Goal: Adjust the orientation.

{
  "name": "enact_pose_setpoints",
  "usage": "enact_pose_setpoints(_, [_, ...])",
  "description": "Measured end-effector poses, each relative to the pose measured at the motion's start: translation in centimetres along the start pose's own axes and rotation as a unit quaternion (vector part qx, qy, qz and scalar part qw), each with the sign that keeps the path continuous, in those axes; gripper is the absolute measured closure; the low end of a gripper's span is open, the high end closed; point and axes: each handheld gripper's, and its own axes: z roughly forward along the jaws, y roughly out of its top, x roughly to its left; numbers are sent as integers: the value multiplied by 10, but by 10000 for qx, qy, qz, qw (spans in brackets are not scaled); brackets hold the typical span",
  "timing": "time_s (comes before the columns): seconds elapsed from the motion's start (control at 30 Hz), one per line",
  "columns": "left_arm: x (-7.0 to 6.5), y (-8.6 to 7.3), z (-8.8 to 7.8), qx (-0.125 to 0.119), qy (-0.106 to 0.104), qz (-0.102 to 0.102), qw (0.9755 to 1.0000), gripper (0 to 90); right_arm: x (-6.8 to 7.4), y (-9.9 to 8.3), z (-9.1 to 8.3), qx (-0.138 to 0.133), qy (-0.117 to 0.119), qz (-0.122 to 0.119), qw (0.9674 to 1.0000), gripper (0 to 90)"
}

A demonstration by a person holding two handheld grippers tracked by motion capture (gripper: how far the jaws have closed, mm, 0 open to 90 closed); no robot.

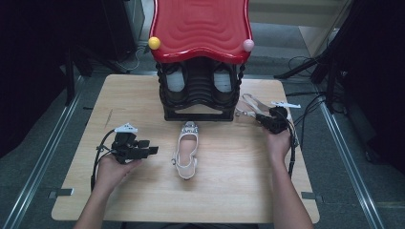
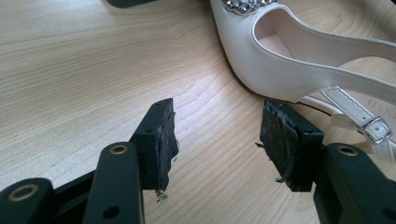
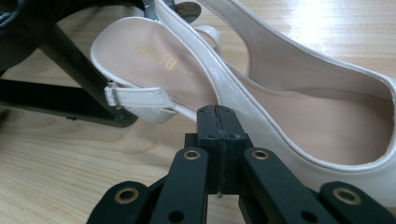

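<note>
Hands (image 1: 112, 169) rest level, tongs (image 1: 152, 150) facing shoe (image 1: 186, 150)

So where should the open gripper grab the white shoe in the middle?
Probably the thin side wall of the shoe, coming from the left hand-held gripper side. Its opening faces up, so one jaw could slip inside and one outside.
</note>
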Motion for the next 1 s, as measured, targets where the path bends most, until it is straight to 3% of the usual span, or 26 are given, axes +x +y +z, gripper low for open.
enact_pose_setpoints(0.13, [-1,0,1,5,0,12,10000,453,7,5,-10,-199,153,-29,9997,900])
enact_pose_setpoints(0.3, [-2,-1,0,18,-2,23,10000,453,26,14,-26,-604,379,-221,9972,900])
enact_pose_setpoints(0.47, [-1,-2,1,43,-21,6,10000,452,41,18,-21,-727,470,-394,9955,860])
enact_pose_setpoints(0.6, [-1,-2,0,49,-30,1,10000,452,39,23,-5,-408,462,-280,9977,896])
enact_pose_setpoints(0.7, [-1,-1,-1,3,-43,-21,10000,453,40,28,-4,-518,467,-256,9972,895])
enact_pose_setpoints(0.8, [0,0,-1,3,-62,-4,10000,453,36,34,-9,-632,429,-245,9968,842])
enact_pose_setpoints(1.0, [-2,6,6,24,-122,58,9999,454,23,40,-7,-546,290,-146,9980,724])
